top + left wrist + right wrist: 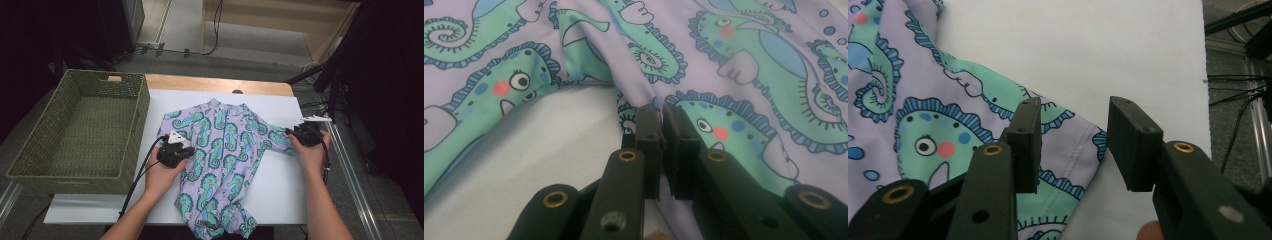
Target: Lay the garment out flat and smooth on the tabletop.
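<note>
A wooden tabletop (220, 83) under a white sheet (280, 190) stands on grey floor (240, 55); black cables (216, 25) trail past its far edge into dark surroundings.

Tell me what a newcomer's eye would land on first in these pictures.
First the lilac seahorse-print baby suit, spread flat on the white sheet mid-table. Next the two grippers at its sides: the left gripper is pinched shut on a fold of the fabric, while the right gripper stands open over a sleeve cuff. The empty green woven basket sits at far left.

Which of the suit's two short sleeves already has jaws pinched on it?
The left sleeve: left gripper is shut on its fabric. Right gripper stands open at the right sleeve's cuff.
</note>
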A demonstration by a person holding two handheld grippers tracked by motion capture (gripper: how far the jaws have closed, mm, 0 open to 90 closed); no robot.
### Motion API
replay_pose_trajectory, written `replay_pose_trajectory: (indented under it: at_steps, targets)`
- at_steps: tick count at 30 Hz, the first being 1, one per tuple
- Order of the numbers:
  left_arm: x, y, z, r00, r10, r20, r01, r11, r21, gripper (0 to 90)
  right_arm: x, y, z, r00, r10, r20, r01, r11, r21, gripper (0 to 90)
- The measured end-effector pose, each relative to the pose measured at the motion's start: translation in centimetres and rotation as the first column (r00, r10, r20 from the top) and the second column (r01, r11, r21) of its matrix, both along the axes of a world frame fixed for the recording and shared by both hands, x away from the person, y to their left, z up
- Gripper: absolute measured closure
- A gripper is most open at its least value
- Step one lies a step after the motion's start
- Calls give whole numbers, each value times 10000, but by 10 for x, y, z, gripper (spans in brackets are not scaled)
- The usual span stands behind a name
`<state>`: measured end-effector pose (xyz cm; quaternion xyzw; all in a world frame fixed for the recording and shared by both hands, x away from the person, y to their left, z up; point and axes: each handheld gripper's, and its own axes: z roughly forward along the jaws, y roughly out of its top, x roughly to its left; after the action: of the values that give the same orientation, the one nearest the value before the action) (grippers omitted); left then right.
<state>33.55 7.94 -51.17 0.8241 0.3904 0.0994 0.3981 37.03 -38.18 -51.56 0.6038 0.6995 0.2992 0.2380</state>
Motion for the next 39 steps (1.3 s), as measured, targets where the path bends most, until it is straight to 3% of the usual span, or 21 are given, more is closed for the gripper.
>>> replay_pose_trajectory:
  at_steps: [4, 6, 8, 9, 11, 13, 15, 16, 18, 19, 21, 24, 28, 31, 35, 39]
  targets:
    - [-2, -3, -1, 9998, -119, 150, 115, 9997, 210, 856, 3, 1, -7, 9993, 349, -121, -351, 9993, -125, 648]
    - [-1, -2, -1, 9999, -144, 55, 143, 9998, 115, 855, 4, 1, -7, 9993, 365, -60, -366, 9991, -231, 853]
    - [-1, -1, -1, 9999, -111, 12, 111, 9999, 85, 855, 5, 2, -4, 9991, 408, -117, -412, 9985, -361, 870]
    - [-1, -2, -1, 9999, -96, 70, 95, 9999, 102, 856, 5, 1, -3, 9988, 474, 109, -469, 9980, -413, 872]
    - [-3, -3, -1, 9998, -121, 161, 118, 9996, 239, 856, 0, -3, 5, 9960, -61, 887, 89, 9995, -319, 872]
    - [-3, -3, -1, 9998, -103, 177, 99, 9997, 244, 855, -5, -14, 11, 9843, -1053, 1418, 1042, 9944, 151, 872]
    - [-2, -2, -1, 9998, -104, 143, 101, 9998, 149, 855, -7, -22, 9, 9787, -1746, 1084, 1759, 9844, -23, 871]
    - [-2, -2, -1, 9999, -117, 119, 115, 9998, 149, 856, -5, -25, 5, 9819, -1823, 521, 1835, 9829, -181, 870]
    - [-2, -2, -2, 9998, -101, 151, 99, 9998, 146, 855, -4, -27, -4, 9866, -1613, -241, 1599, 9859, -489, 855]
    - [-2, -2, -2, 9998, -82, 162, 80, 9999, 133, 855, -5, -27, -6, 9882, -1511, -239, 1503, 9881, -313, 821]
    - [-2, -2, -1, 9999, -115, 109, 113, 9998, 132, 855, -8, -27, -4, 9917, -1284, 45, 1284, 9917, 23, 721]
    - [-2, -2, -2, 9999, -94, 85, 93, 9999, 102, 855, -10, -23, 2, 9942, -1030, 311, 1028, 9947, 101, 612]
    - [-2, -1, -2, 9999, -83, 70, 83, 9999, 73, 854, -20, -14, 13, 9968, -329, 730, 290, 9981, 545, 588]
    - [-1, 0, -2, 9999, -125, -33, 125, 9999, -3, 853, -33, 1, 16, 9963, 309, 799, -353, 9980, 534, 589]
    - [1, 2, -1, 9993, -281, -244, 274, 9992, -297, 813, -56, 27, 16, 9888, 1134, 973, -1162, 9929, 241, 589]
    - [0, 7, 0, 9997, -45, -245, 29, 9979, -654, 722, -79, 50, 16, 9809, 1658, 1020, -1717, 9838, 516, 592]
